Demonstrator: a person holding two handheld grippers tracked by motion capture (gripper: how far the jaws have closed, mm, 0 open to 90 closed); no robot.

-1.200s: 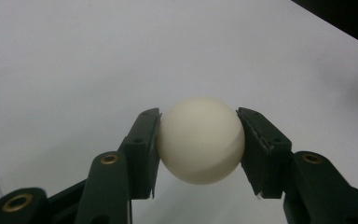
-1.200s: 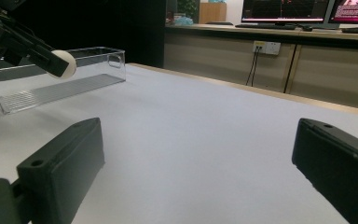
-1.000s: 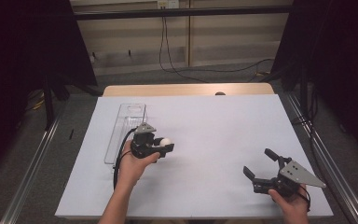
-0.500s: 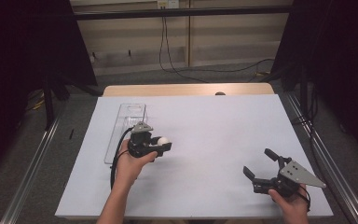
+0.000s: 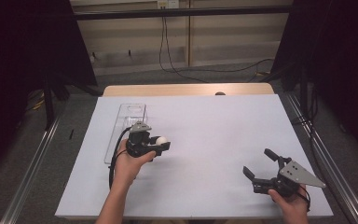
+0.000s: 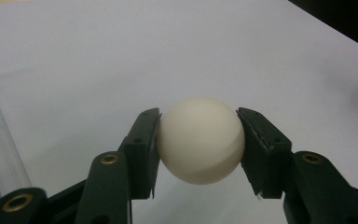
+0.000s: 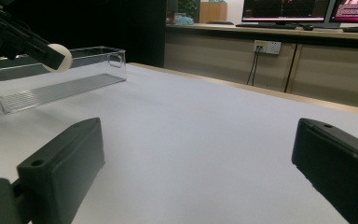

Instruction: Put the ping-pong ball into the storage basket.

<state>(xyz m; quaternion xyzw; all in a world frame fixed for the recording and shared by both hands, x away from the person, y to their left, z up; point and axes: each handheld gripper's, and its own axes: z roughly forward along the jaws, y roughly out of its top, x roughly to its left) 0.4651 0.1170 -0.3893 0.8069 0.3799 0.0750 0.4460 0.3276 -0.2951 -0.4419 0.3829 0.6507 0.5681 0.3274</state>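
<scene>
A person sat at a white bench (image 5: 205, 140) holding a two-fingered gripper in each hand. The left gripper (image 5: 161, 143) had its fingers (image 6: 142, 144) closed on a small cream-white ball (image 6: 200, 139), one pad pressed against each side of it. In the left gripper view, the ball sat squarely between the pads, held up off the white surface rather than resting on it.

Just beside that gripper, on its far left side in the high view, lay a clear plastic tray (image 5: 129, 112). The tray was long and narrow, with its long axis running away from the person toward the far edge of the bench. Its near end lay alongside the left hand (image 5: 129, 164). The ball hung to the right of the tray's right wall, close to it but not over the opening. In the right gripper view the ball (image 7: 59, 57) showed level with the top of the tray (image 7: 56, 88), or slightly above it.

The right gripper (image 5: 260, 169) was well apart, near the right front corner of the bench, with its fingers (image 7: 63, 161) spread wide and nothing between them.

Judging from this layout, the left hand was much the nearer to the tray. The likely next move would be a short sideways carry to the left, over the tray's wall, before letting the ball go.
</scene>
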